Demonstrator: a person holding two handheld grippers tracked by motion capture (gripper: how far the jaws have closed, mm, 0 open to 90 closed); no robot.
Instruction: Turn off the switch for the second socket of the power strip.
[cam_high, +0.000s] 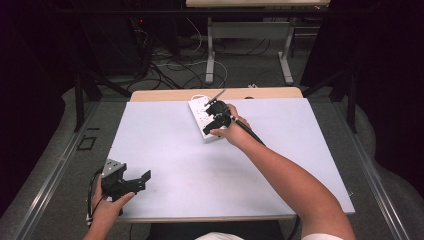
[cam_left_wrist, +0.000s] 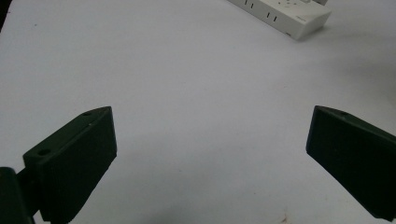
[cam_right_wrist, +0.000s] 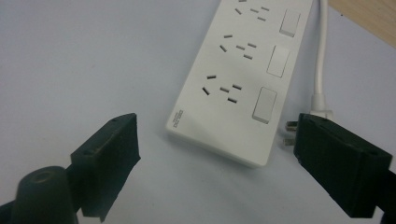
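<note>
A: Pale lilac-white sheet, the largest item: the table cover (cam_high: 190, 165) spans nearly the whole tabletop, with a strip of bare wood (cam_high: 165, 95) showing along its far edge. What lies on it?

B: White plastic, next in size: a power strip (cam_high: 202, 120) lies at the far middle of the cover, set at an angle. From my right gripper view I count three socket groups on the power strip (cam_right_wrist: 243, 70), each with a rocker switch (cam_right_wrist: 264, 105) beside it.

A: And my right gripper?

B: The right gripper (cam_high: 216, 114) hovers over the strip, held by the right hand (cam_high: 231, 129). In its own view the right gripper (cam_right_wrist: 215, 135) has both jaws spread wide, gripping nothing; the strip's near end sits in the gap between them.

A: The left one?

B: The left gripper (cam_high: 131, 184) rests at the near left corner of the cover, well apart from the strip, in the left hand (cam_high: 107, 207). Its own view shows the left gripper (cam_left_wrist: 210, 130) with jaws wide apart over bare sheet, and the strip's end (cam_left_wrist: 292, 16) far off at the upper edge.

A: Smallest parts?

B: A white cord (cam_right_wrist: 321, 51) runs beside the strip, ending in a plug (cam_right_wrist: 322, 108). Its metal prongs (cam_right_wrist: 288, 133) lie on the sheet just beside the right-hand jaw; whether they touch it I cannot tell.
</note>
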